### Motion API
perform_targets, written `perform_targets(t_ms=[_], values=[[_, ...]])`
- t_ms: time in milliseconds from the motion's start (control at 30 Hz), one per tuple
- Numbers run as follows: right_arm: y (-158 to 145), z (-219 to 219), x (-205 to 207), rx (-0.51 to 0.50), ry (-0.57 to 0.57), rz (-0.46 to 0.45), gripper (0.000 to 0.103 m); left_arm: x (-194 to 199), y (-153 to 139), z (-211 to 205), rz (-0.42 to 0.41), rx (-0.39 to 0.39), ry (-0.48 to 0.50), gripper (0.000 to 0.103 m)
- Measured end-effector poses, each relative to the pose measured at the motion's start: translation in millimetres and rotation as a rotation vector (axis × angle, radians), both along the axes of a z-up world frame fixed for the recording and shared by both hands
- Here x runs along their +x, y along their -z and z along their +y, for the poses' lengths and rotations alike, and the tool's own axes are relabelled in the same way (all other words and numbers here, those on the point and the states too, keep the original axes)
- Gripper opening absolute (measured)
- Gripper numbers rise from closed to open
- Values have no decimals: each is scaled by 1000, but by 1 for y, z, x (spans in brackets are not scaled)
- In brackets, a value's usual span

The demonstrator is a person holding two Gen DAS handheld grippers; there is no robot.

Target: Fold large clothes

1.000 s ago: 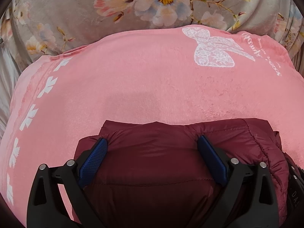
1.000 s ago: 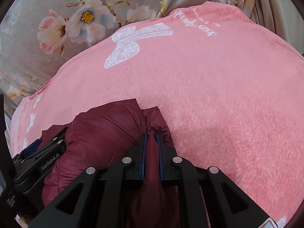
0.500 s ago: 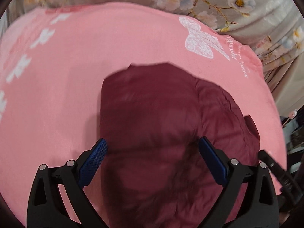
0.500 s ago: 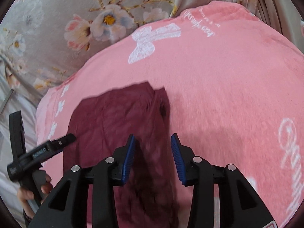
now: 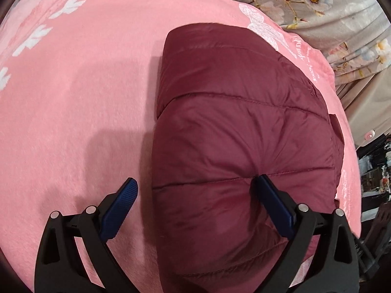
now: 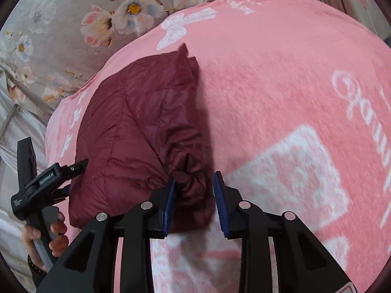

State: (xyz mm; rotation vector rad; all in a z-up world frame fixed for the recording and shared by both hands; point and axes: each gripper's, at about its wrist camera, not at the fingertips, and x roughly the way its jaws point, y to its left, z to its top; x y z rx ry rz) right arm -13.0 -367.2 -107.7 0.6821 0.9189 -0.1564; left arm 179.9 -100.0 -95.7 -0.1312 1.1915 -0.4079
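the folded maroon puffer jacket (image 5: 244,131) lies on the pink blanket (image 5: 73,97) ahead of both tongs. the left gripper (image 5: 195,190) gapes wide, holding nothing; the right gripper (image 6: 194,190) is part open, straddling a bunched corner. best to press the bundle flat, evenly.

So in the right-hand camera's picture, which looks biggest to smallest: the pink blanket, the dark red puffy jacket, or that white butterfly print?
As they look in that view:
1. pink blanket, filling most of the frame
2. dark red puffy jacket, folded into a bundle on it
3. white butterfly print, smallest, though it lies farther from the camera
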Motion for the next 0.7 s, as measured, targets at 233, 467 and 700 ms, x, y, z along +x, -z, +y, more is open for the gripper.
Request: perform_targets(t_ms=[233,467,700], values=[[-9,-10,-29,2,70,-3,30,-6,-3,-4,-53,41,-5,96],[-33,-13,24,-54,21,-58,61,-3,-9,-8,-66,63,-6,96],[1,-19,53,44,-17,-5,64,12,-2,-7,-40,29,-18,98]])
